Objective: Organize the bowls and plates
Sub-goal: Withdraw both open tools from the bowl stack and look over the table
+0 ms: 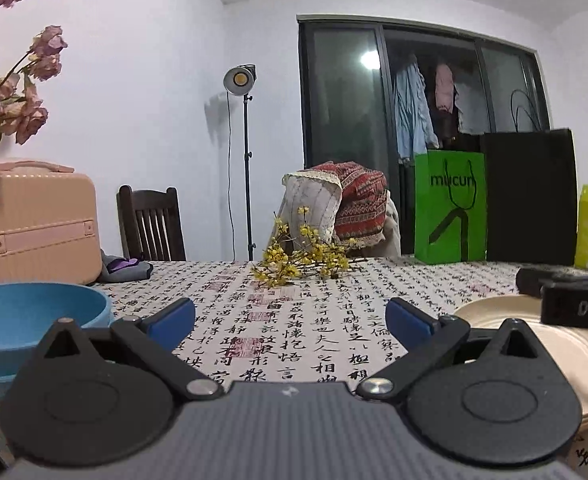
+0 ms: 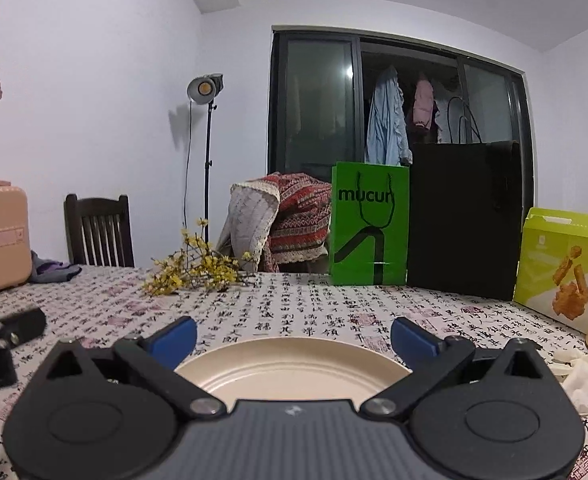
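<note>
Plate (image 2: pixel 294 364), cream, prob. light, stiff, slick: grab near rim at 6 o'clock. Right gripper (image 2: pixel 294 340) spread wide, empty; left gripper (image 1: pixel 289 320) same, bowl (image 1: pixel 33 320) at its 9.

right gripper (image 2: pixel 293 336): jaws spread wide | cream plate (image 2: pixel 294 368) between, on tablecloth (image 2: pixel 294 304)

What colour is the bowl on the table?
The bowl is blue, seen best in the left wrist view.
</note>
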